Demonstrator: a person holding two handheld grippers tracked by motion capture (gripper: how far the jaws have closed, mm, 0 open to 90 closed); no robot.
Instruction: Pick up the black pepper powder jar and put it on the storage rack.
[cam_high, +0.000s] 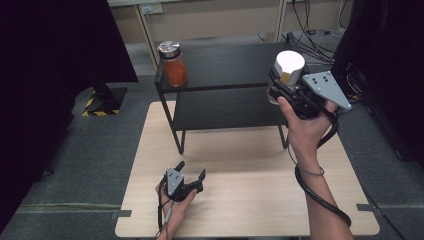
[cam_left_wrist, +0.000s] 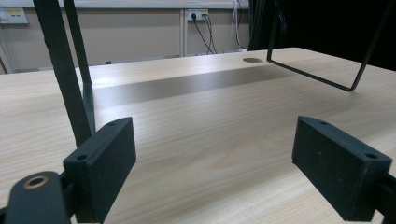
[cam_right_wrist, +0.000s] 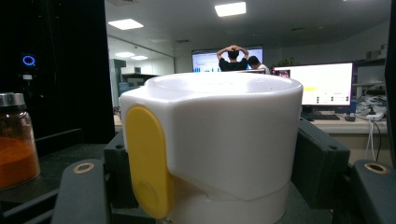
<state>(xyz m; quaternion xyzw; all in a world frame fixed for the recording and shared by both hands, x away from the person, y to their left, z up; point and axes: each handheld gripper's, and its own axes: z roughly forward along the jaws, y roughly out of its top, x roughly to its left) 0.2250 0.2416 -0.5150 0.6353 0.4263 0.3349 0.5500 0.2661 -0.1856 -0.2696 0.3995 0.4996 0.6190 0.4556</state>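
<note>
Clamping the upright white container (cam_high: 288, 67), the right gripper (cam_high: 283, 89) holds it above the black shelf's (cam_high: 225, 65) 3 o'clock end; the spice jar (cam_high: 173, 63) stands at 9 o'clock. The left gripper (cam_high: 190, 170) rests open and empty on the table (cam_high: 250, 200).

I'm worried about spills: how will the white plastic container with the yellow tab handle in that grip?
The white plastic container with the yellow tab looks rigid, so the right gripper probably won't crush it. Its smooth round wall may slip or twist.
</note>
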